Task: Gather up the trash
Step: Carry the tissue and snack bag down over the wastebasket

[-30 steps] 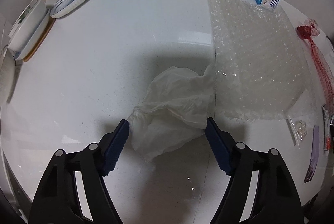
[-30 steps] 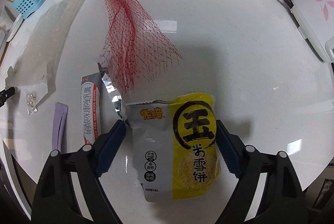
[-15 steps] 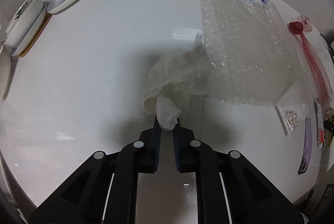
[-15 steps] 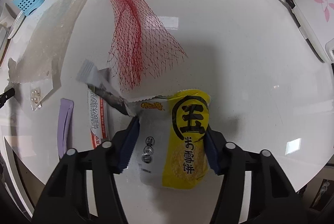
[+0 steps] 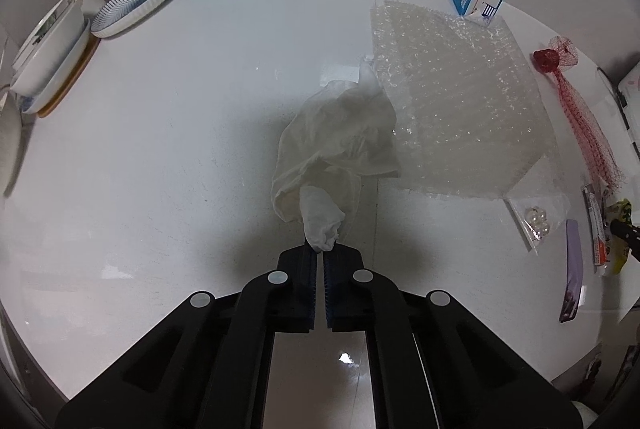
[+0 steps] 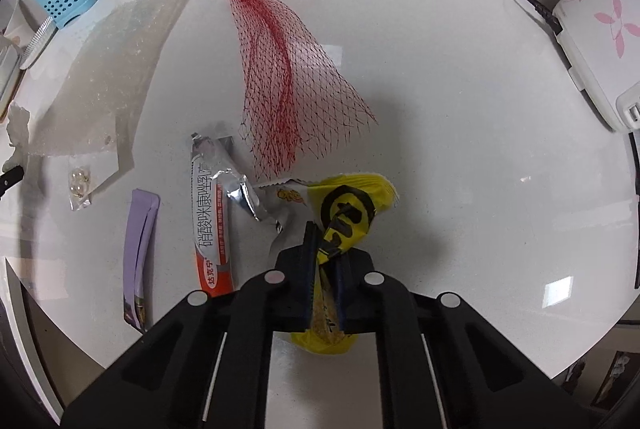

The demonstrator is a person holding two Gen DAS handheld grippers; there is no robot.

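Soft overhead light leaves a dim shadow on the white table (image 5: 160, 149) just ahead of each gripper, small glare patches beside them, sharp focus, and strong fisheye bending with dark corners.

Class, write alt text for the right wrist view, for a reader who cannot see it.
The right gripper is shut on a crumpled yellow snack bag above a white table. Beyond lie a red mesh net, an ointment tube and bubble wrap.
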